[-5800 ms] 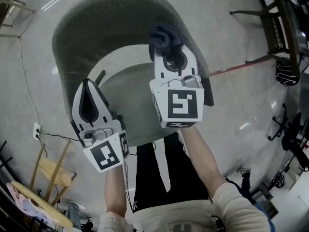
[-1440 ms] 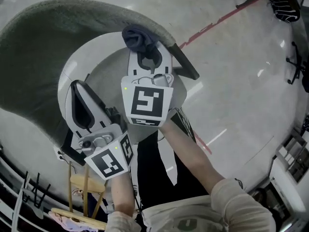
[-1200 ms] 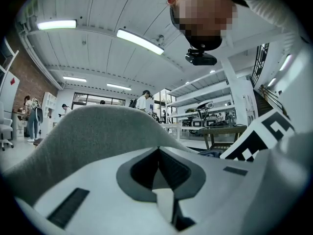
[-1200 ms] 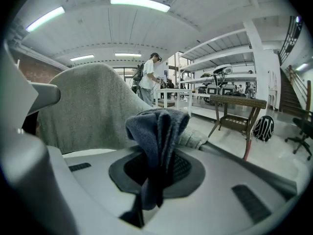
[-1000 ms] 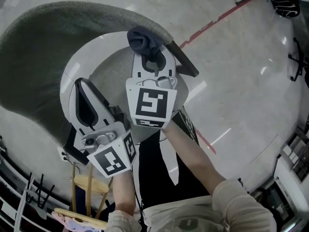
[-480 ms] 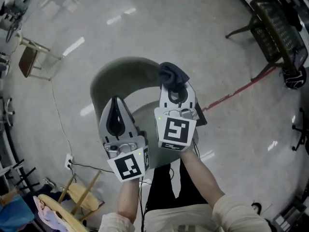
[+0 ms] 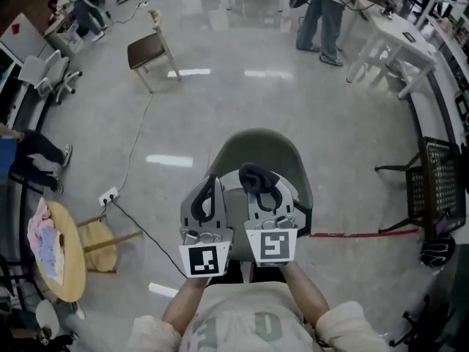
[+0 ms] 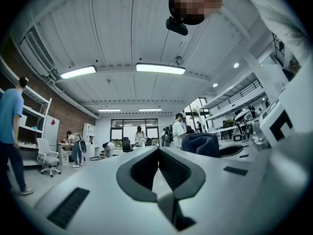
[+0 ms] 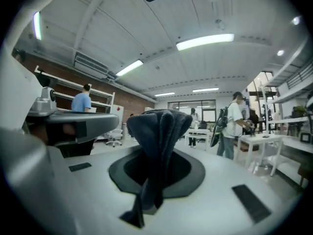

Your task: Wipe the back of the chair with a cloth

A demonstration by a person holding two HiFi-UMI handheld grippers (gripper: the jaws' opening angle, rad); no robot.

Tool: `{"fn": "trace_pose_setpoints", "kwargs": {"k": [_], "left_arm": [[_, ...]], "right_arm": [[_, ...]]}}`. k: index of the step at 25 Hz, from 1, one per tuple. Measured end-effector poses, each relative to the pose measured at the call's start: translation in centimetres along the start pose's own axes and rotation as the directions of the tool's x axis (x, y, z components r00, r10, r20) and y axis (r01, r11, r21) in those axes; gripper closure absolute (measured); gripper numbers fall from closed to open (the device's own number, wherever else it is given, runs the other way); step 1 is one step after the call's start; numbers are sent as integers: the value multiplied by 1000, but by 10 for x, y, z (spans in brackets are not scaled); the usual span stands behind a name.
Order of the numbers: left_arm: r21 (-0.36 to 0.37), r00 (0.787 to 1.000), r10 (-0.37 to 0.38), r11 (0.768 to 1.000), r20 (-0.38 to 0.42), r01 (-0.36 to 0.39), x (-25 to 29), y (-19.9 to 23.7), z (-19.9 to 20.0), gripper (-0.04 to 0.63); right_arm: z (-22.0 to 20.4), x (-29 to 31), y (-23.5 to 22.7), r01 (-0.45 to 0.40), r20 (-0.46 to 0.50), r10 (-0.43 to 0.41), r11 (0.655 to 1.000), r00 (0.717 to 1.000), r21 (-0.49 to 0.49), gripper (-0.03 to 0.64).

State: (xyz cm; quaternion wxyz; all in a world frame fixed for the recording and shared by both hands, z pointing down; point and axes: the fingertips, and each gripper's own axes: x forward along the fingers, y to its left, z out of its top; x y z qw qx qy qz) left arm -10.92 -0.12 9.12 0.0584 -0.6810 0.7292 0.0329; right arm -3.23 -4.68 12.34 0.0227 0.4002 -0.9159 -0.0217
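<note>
progress: no wiping contact is seen, probably done or paused | cloth (image 9: 159, 131) is clamped by the right gripper (image 7: 262, 185), held clear of the chair (image 7: 258, 147) back at 12 o'clock | left gripper (image 7: 209, 191) fingers are pressed together, empty

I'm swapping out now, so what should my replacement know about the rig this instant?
Left tongs: shut, empty.
Right tongs: shut on the dark cloth.
Both are held above the grey-green chair, aimed across the room; the cloth is clear of its back.
Done: cloth gripped.
Left: lower the cloth onto the chair back and wipe; any wiping already done doesn't show.
</note>
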Motion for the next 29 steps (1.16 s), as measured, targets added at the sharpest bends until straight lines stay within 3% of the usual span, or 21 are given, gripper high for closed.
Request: {"fn": "trace_pose_setpoints", "kwargs": {"k": [5, 9, 16, 23, 29], "left_arm": [[-28, 994, 102, 994, -31, -103, -50, 28, 2, 580], [-21, 987, 149, 988, -56, -150, -78, 40, -7, 580], [-59, 982, 188, 981, 30, -186, -79, 53, 10, 580], [-81, 983, 185, 980, 5, -184, -78, 60, -2, 580], [-64, 985, 169, 984, 31, -166, -70, 66, 9, 580]], "right_arm": [[-7, -28, 48, -160, -111, 165, 986, 980, 49, 560], [4, -38, 68, -230, -109, 230, 973, 967, 9, 559], [23, -38, 68, -238, -98, 235, 971, 967, -18, 559], [18, -35, 73, -217, -112, 213, 976, 971, -26, 560], [25, -27, 74, -202, -102, 198, 979, 975, -30, 559]]}}
